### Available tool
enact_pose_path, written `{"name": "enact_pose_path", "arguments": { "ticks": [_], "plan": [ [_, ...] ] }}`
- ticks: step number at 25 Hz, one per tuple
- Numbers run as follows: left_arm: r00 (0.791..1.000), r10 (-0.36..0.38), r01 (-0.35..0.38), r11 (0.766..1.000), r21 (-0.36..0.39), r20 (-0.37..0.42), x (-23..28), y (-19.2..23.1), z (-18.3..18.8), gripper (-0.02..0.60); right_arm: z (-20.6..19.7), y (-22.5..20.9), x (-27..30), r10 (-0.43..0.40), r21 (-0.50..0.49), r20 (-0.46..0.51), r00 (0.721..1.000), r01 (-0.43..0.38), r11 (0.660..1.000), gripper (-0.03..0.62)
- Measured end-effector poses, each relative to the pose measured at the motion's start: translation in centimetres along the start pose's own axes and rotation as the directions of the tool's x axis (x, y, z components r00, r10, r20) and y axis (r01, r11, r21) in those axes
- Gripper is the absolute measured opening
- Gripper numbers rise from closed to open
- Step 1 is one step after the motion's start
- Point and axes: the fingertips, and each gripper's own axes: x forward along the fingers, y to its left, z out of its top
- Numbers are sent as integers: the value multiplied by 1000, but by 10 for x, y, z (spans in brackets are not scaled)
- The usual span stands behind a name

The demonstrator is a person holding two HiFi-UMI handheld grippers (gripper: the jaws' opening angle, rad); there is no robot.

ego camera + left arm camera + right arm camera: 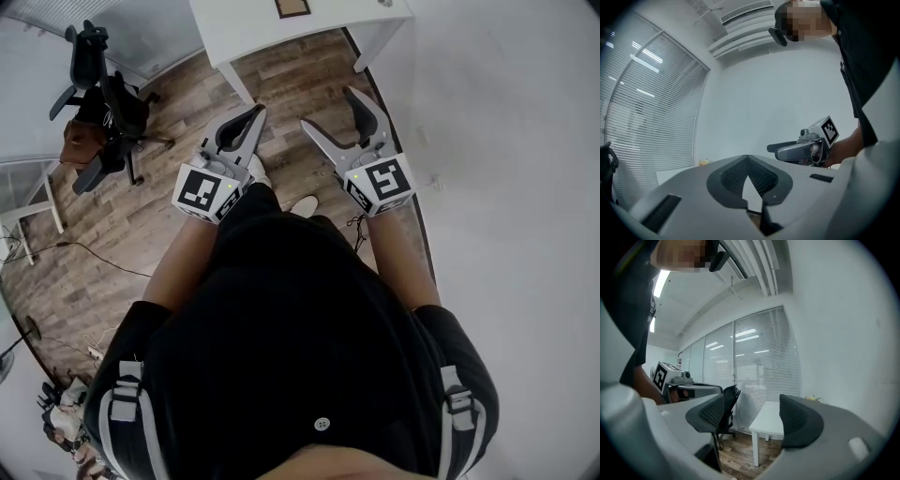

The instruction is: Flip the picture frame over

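The picture frame (292, 7), brown with a pale centre, lies flat on the white table (253, 33) at the top of the head view, well beyond both grippers. The person holds both grippers level over the wooden floor, short of the table. My left gripper (257, 112) is shut with nothing in it; its dark pads meet at the tips in the left gripper view (748, 158). My right gripper (328, 108) stands wide open and empty, and the table (771, 420) shows between its pads (799, 420). Neither gripper view shows the frame.
Black office chairs (103, 103) stand at the left on the wood floor (281, 84); one (725, 413) appears beside the table. A pale wall (506, 141) runs along the right. A cable (89, 248) trails on the floor, near a small white table (28, 202). Window blinds (764, 357) back the table.
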Motion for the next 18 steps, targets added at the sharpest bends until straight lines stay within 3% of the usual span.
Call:
{"name": "enact_pose_path", "arguments": {
  "ticks": [8, 18],
  "plan": [
    [1000, -8, 8, 1000, -2, 19, 32, 37, -3, 5, -1, -26, 38, -3, -27, -16, 1000, 3, 1000, 367],
    [998, -56, 56, 998, -10, 23, 88, 124, 5, 5, 2, -77, 132, -41, -23, -54, 998, 40, 999, 367]
  ]
}}
